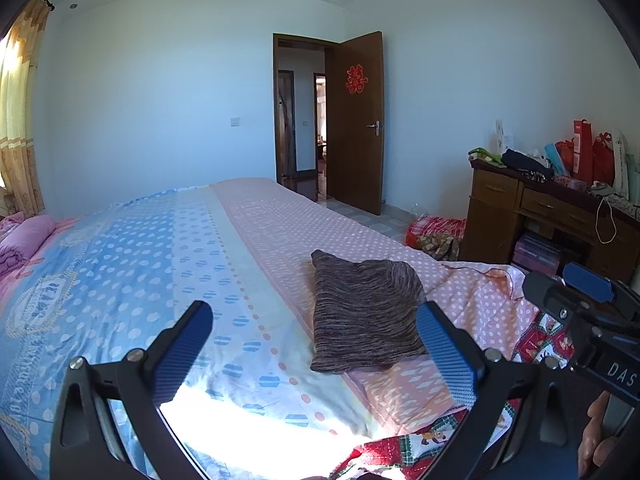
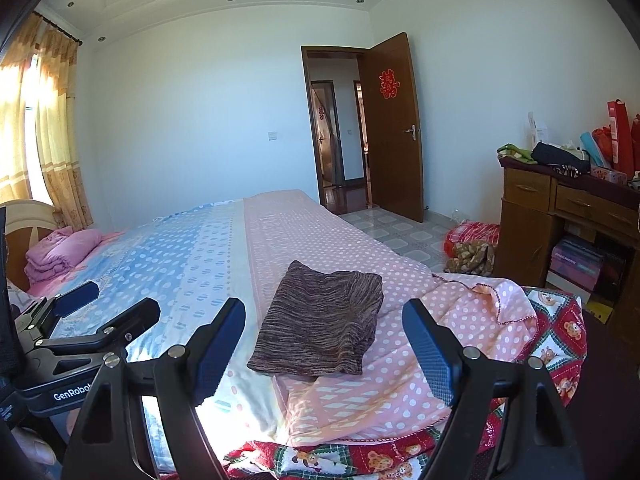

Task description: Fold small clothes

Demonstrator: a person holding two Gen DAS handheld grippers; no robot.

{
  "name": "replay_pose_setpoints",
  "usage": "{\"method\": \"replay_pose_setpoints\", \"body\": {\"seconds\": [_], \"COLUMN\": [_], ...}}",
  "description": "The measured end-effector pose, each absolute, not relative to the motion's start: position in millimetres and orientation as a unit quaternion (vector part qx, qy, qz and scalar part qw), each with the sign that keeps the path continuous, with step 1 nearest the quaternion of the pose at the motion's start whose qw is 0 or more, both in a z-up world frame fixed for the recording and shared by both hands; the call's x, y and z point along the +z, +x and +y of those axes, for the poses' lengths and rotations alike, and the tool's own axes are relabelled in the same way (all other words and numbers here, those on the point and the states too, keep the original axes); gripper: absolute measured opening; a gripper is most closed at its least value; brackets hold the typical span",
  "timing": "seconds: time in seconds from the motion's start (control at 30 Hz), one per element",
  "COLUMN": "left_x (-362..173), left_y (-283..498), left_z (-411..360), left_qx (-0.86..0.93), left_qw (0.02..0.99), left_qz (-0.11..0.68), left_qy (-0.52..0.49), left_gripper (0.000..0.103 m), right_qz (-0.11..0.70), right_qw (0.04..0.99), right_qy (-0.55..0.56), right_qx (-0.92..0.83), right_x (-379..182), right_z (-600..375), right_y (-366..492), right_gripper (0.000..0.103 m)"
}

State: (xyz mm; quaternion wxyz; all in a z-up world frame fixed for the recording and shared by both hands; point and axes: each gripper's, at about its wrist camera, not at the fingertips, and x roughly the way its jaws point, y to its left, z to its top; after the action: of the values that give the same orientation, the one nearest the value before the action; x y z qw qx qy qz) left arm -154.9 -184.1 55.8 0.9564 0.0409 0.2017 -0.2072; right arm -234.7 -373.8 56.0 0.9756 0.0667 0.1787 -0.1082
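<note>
Brown striped knit garment (image 1: 366, 314) lies on the bed (image 1: 256, 240), on the pink dotted half of the cover just beside the seam with the blue half, already in a compact folded rectangle, flat, nothing touching it. Left claw (image 1: 316, 346) hangs above the bed edge short of the garment, spread wide, grasping nothing; in its own view the garment sits toward its right finger. Right claw (image 2: 324, 344) same story, released and empty, garment (image 2: 320, 320) framed between its fingers but apart from both. Each claw shows at the side of the other's view. Fold looks done or near done, judging by shape. Risks: knit is soft and layered, so a pinch on only the top layer would peel the fold open; a low approach could drag the loose cover and shift the stack. Near corner of the cover is flipped back over a red cartoon-bear blanket (image 2: 556, 344), easy to snag. Door (image 1: 358, 120) open, cluttered desk (image 1: 520, 200) far right, pink quilt (image 2: 60, 252) at headboard.
</note>
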Motion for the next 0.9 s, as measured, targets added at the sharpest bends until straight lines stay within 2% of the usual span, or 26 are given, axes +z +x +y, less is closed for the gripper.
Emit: {"method": "replay_pose_setpoints", "body": {"seconds": [0.9], "left_x": [54.5], "left_y": [-158.3], "left_z": [-189.4], "left_qx": [-0.212], "left_qw": [0.955], "left_qz": [0.203], "left_qy": [0.05], "left_gripper": [0.103], "right_qz": [0.178], "right_qw": [0.976], "right_qy": [0.061], "right_qx": [-0.112], "right_x": [56.3], "right_z": [-371.5], "right_y": [-234.3], "right_gripper": [0.082]}}
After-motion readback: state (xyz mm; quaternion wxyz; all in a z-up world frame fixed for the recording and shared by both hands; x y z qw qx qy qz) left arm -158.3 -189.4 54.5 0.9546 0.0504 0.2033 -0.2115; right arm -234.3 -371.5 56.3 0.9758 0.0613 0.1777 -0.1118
